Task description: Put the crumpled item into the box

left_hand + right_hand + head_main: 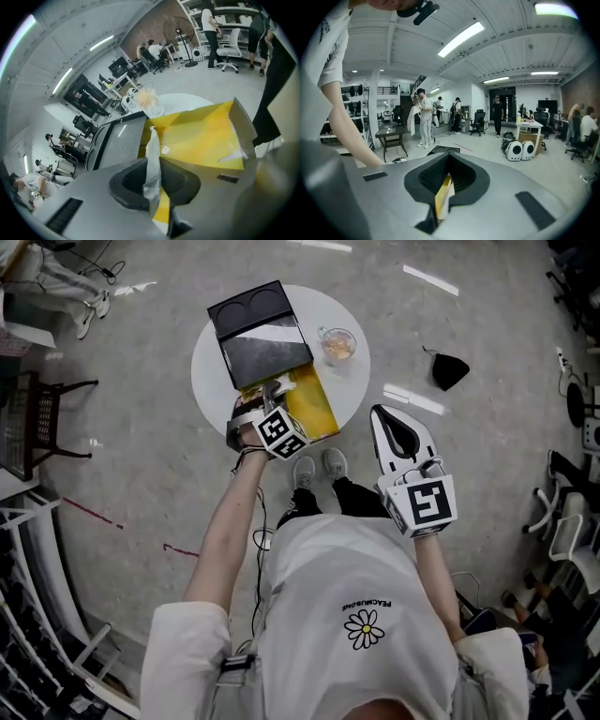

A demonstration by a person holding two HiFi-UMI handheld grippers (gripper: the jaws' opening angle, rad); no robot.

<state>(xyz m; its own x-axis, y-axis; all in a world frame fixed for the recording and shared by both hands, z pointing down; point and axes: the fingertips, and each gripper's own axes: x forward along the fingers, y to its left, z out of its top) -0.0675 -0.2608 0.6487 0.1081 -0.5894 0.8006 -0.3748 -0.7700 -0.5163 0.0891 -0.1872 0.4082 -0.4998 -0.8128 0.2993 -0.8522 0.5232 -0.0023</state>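
Note:
A box with a yellow inside [314, 399] [201, 136] lies open on the round white table [211, 371], its black lid [253, 310] [117, 145] folded back. My left gripper [272, 395] [152, 173] is at the box's near left corner, shut on a thin pale flap [152, 145] that stands up between the jaws. The crumpled orange-white item sits in a clear glass [337, 343] [146, 101] on the table, right of the lid. My right gripper [380, 418] [449, 173] hangs off the table to the right, pointing into the room. Its jaws are together, with a yellow-white sliver low in the slit.
A black object [448, 369] lies on the floor right of the table. A dark side table [37, 418] stands at the left. The person's shoes [319, 468] are at the table's near edge. People, desks, office chairs and a fan [180, 30] fill the room beyond.

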